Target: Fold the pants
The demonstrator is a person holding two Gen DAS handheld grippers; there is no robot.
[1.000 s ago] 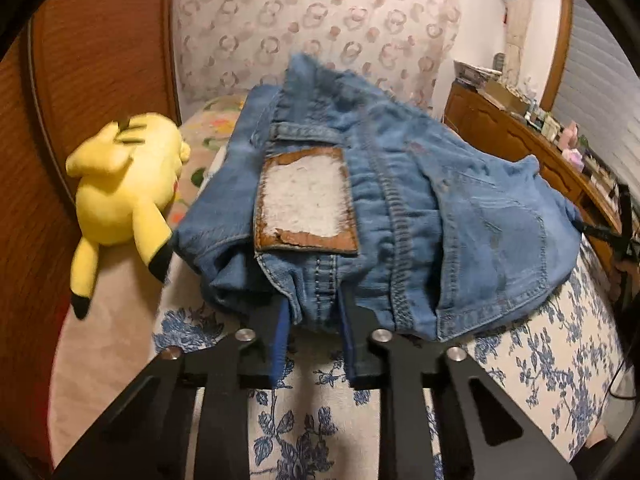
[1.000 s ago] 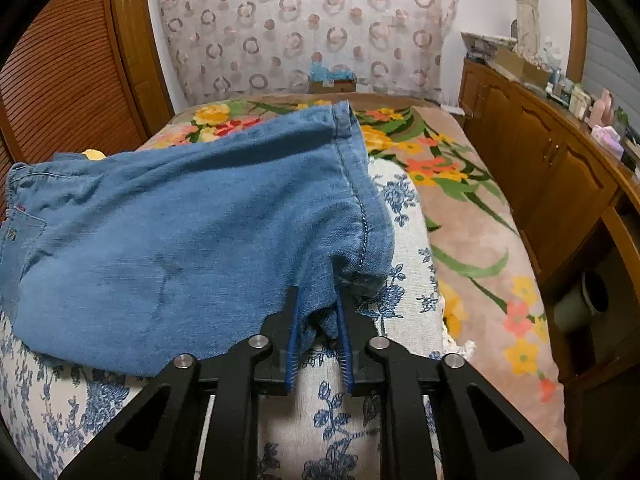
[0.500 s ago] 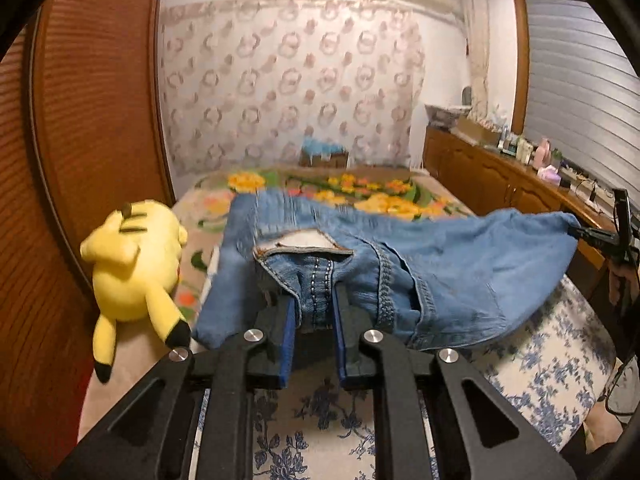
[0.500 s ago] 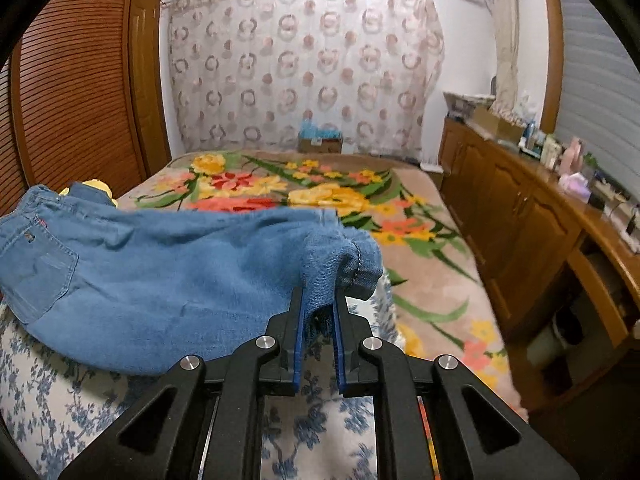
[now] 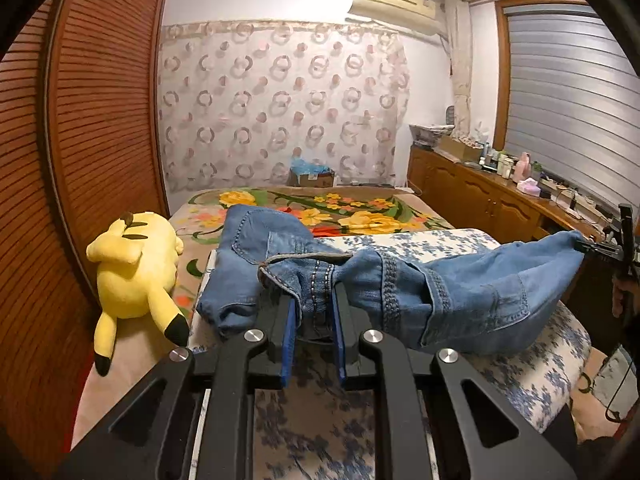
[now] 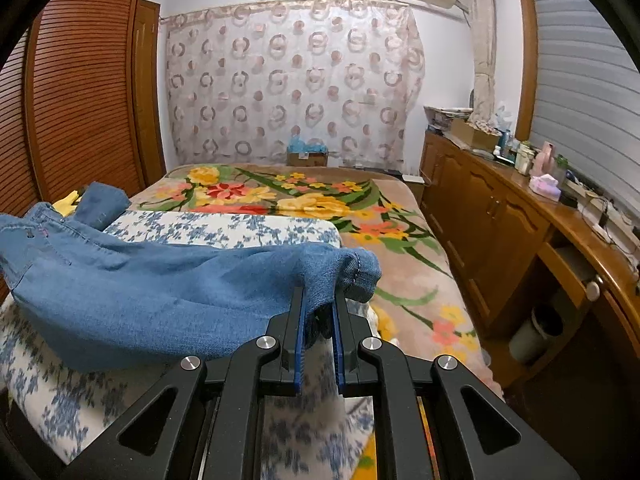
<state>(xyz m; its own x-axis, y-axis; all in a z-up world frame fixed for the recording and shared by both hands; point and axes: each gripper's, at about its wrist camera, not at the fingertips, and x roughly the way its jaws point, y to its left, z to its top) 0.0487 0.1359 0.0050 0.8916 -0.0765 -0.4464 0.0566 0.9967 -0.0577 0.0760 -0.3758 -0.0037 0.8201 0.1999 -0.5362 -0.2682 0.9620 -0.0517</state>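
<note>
Landmark: bed with blue-floral white cover (image 5: 532, 376). Far left of it, yellow plush toy (image 5: 134, 268) lies by the slatted wooden door (image 5: 92, 120). Left tool (image 5: 314, 320) clamped on the waistband of the light-blue denim pants (image 5: 460, 292), left end of the bed. Pants hang in a sagging span above the cover, belly touching it. Right tool (image 6: 319, 316) clamped on the leg hem, right end of the bed. Wooden cabinet (image 6: 492, 224) right of the bed.

Right gripper (image 6: 317, 312) clamping jeans (image 6: 160, 296) hem above floral cushion (image 6: 224, 226).
</note>
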